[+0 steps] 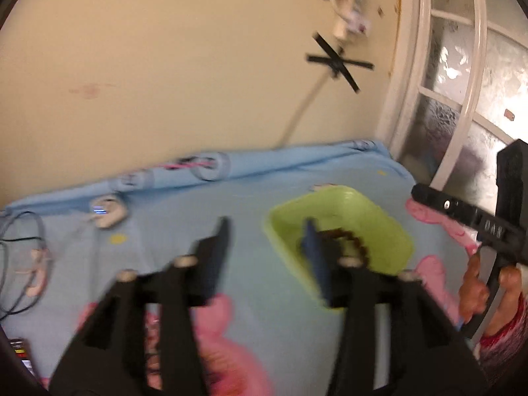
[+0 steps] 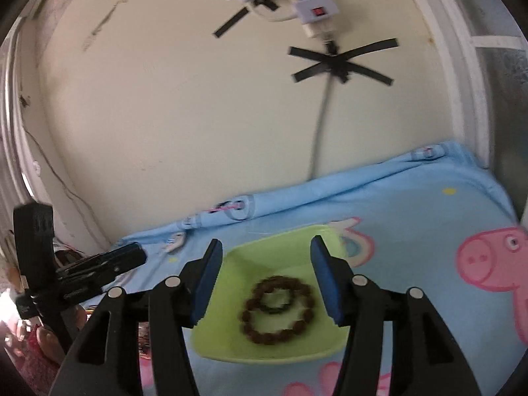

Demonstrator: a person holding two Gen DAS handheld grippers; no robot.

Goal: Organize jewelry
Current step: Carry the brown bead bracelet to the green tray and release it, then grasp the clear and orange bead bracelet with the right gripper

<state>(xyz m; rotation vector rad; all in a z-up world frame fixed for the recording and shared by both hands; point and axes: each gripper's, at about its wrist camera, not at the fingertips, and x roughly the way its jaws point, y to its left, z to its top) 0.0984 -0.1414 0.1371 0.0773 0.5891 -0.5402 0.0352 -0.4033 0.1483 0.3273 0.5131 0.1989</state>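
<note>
Resting in a green tray (image 2: 214, 340), two light bead bracelets (image 2: 280, 310), probably slippery; pinch one strand; both tools (image 2: 262, 270) (image 1: 267, 247) spread, empty.

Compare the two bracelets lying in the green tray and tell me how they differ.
The brown beaded bracelet forms the larger loop; the dark bracelet forms a smaller one. The brown beaded bracelet has chunky, separate reddish-brown beads; the dark bracelet looks thinner and near black. The dark bracelet lies inside the upper part of the brown beaded bracelet's loop. Both lie flat in the green tray, below the open right tongs, held by neither.
</note>
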